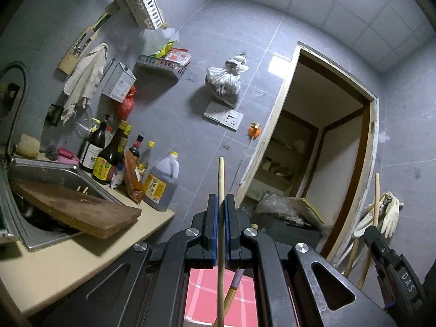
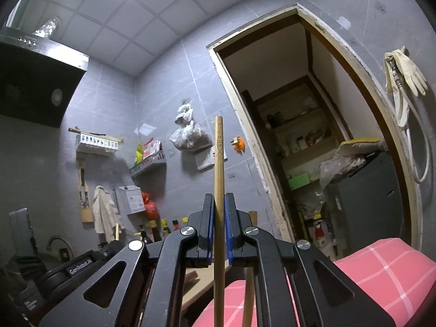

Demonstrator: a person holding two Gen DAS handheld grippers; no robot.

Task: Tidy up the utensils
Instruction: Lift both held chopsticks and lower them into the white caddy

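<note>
left wrist: left gripper [image 1: 221,204] clamps pale round wooden chopstick [image 1: 221,179], long axis upright along fingers, white slotted wall holder [image 1: 144,6] up-left | right wrist: right gripper [image 2: 219,204] clamps darker engraved bamboo chopstick [image 2: 218,160], upright; white holder far left, nearer left hand

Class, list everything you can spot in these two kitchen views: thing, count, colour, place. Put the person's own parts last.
Chopstick: one, pale wood, in left tongs.
Chopstick: one, darker bamboo, in right tongs.
Chopping board: one, brown, across sink.
Bottles: several, dark, counter by sink.
Oil jug: one, amber, counter edge.
Wall racks: two, white and grey, tiled wall.
Cloth: one, off-white, hanging.
Rubber gloves: pale, beside doorway.
Left tongs: black, shut on chopstick.
Right tongs: black, shut on chopstick.
</note>
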